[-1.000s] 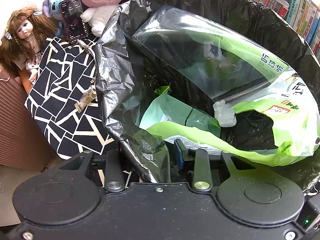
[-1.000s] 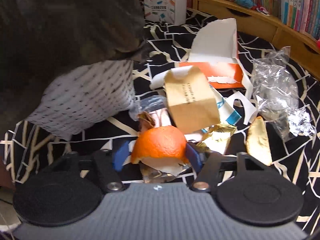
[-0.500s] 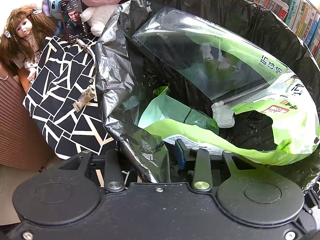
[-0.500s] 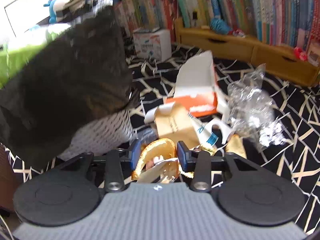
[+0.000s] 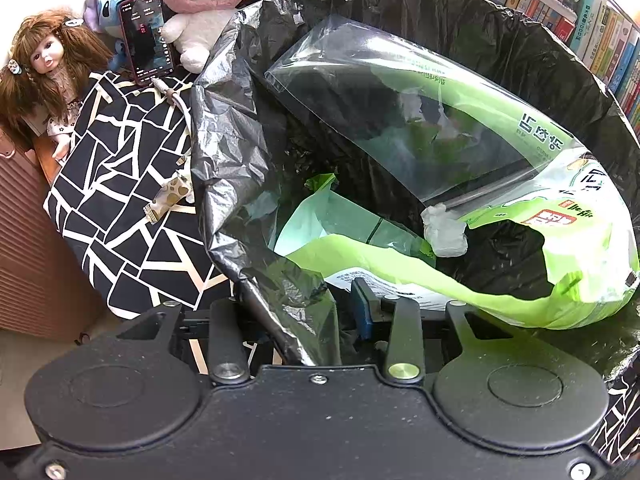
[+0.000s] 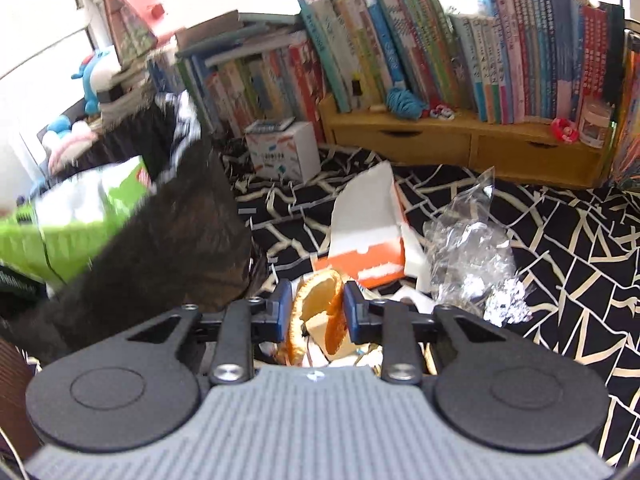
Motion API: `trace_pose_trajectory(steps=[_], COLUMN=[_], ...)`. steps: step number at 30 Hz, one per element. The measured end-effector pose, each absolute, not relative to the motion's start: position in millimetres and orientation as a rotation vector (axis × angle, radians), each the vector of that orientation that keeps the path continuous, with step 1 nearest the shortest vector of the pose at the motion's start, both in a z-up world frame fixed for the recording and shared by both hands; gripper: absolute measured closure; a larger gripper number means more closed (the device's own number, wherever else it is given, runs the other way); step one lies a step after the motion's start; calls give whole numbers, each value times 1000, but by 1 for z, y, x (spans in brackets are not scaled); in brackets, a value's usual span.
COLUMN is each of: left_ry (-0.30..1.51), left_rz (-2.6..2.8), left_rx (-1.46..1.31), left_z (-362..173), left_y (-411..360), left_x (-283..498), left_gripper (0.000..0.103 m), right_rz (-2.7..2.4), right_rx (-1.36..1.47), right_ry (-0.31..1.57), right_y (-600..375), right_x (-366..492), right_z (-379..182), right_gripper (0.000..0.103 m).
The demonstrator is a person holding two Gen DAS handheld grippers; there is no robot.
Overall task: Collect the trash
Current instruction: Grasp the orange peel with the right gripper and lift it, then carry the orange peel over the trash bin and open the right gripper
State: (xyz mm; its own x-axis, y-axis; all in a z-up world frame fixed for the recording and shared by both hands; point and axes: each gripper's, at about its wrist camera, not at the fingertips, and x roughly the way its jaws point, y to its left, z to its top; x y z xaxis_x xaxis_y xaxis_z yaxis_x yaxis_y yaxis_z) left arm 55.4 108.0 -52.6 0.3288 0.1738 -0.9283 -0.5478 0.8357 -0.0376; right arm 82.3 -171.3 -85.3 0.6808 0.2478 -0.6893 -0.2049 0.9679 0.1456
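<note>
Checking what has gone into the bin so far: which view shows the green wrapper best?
The left wrist view: it looks down into the black bin bag, with the green wrapper spread across its opening, print readable. The right wrist view shows only a blurred green edge above the bag's outside.

Bin liner, crinkled plastic film [image 5: 224,152]: black. Large torn wrapper inside it [image 5: 420,268]: lime green with a clear panel, a red label and dark print. Cloth [image 6: 560,240]: black, cracked cream-white line pattern. Curled peel [image 6: 320,312]: orange outside, pale inside. Folded carton [image 6: 368,236]: white over orange. Crumpled film [image 6: 468,248]: clear, silver foil patch.
</note>
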Motion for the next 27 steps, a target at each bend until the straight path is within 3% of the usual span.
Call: trace_pose_trajectory(steps=[12,18,24,25,27], left_ry=[1145,1144,1144,1144,1143], left_rz=[487,487,484,483,482], left_rx=[-379,-383,-381,-382,-382], left_z=[-53,-53,-53,-53,-54], left_y=[108,109,109,109,109], left_x=[55,55,56,56,56], left_gripper=[67,66,66,66,66], right_rz=[451,593,640,644,645], right_rx=[202,155,125,125,121], right_ry=[528,553,633,639,639], right_y=[-152,-100,-70,-68,-68], right_x=[85,90,95,94,92], right_z=[25,30,12,11,10], right_gripper=[72,70,54,44,42])
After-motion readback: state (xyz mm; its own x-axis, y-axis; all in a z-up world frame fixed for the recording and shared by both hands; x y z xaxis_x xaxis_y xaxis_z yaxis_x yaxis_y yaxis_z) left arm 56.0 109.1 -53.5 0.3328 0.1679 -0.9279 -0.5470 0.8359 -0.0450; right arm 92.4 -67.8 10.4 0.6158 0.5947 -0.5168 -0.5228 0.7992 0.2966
